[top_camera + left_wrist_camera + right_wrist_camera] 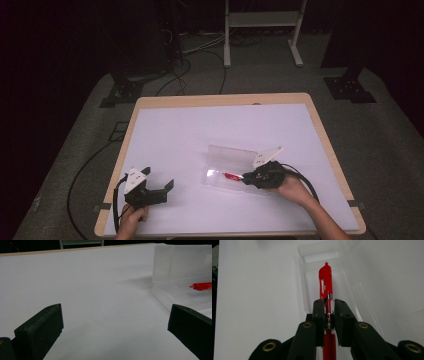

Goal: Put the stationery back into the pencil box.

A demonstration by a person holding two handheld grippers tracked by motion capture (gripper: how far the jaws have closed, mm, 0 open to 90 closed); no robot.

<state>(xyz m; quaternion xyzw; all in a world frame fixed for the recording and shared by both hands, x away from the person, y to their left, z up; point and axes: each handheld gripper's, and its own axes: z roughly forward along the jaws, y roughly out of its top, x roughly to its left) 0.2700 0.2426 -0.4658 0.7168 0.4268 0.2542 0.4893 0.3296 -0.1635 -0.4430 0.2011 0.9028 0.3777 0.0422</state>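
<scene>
A red pen (325,285) is clamped between the jaws of my right gripper (328,302) and points along them into a clear plastic case (312,257) whose lid stands open. In the high view the right gripper (248,177) holds the pen (231,175) low over the case's tray (215,179), right of the table's middle. My left gripper (159,184) rests near the front left of the table, jaws wide apart with nothing between them. In the left gripper view the case (180,265) and the red pen (201,286) appear at the far right.
A white sheet (200,130) covers the wooden table (220,99). Black cables (80,180) trail off the left edge onto the grey floor. Stand feet and a white frame (260,30) sit beyond the far edge.
</scene>
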